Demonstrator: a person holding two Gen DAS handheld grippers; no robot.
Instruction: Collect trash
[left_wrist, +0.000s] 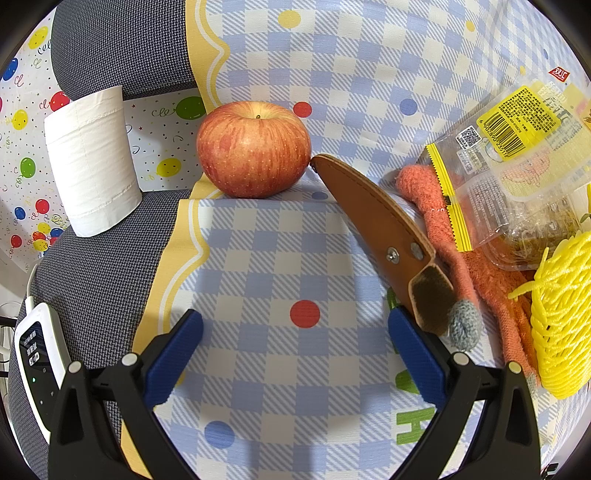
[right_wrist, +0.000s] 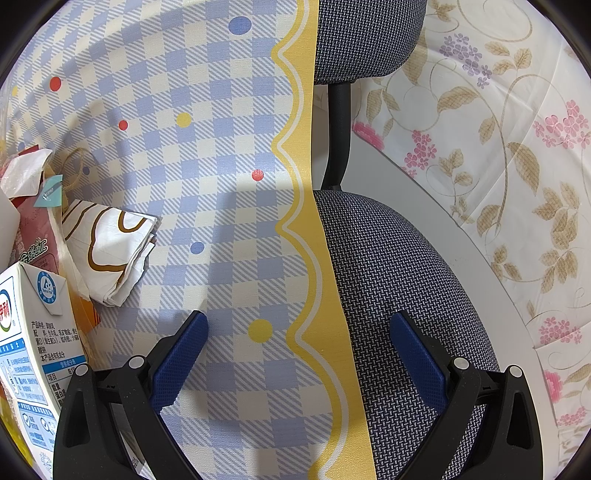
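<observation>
Left wrist view: the left gripper (left_wrist: 295, 347) gapes empty over the checked tablecloth (left_wrist: 258, 258), an apple (left_wrist: 253, 149) ahead. Right gripper (right_wrist: 299, 350) likewise spread, a crumpled napkin (right_wrist: 110, 251) at its left.

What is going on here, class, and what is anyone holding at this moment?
A person is collecting trash with two hand-held grippers over a checked cloth. Neither holds anything yet: the left hand-held gripper is open above bare cloth, with an apple, a brown leather sheath and a clear food wrapper ahead. The right hand-held gripper is open too, near a crumpled paper wrapper and a milk carton.
</observation>
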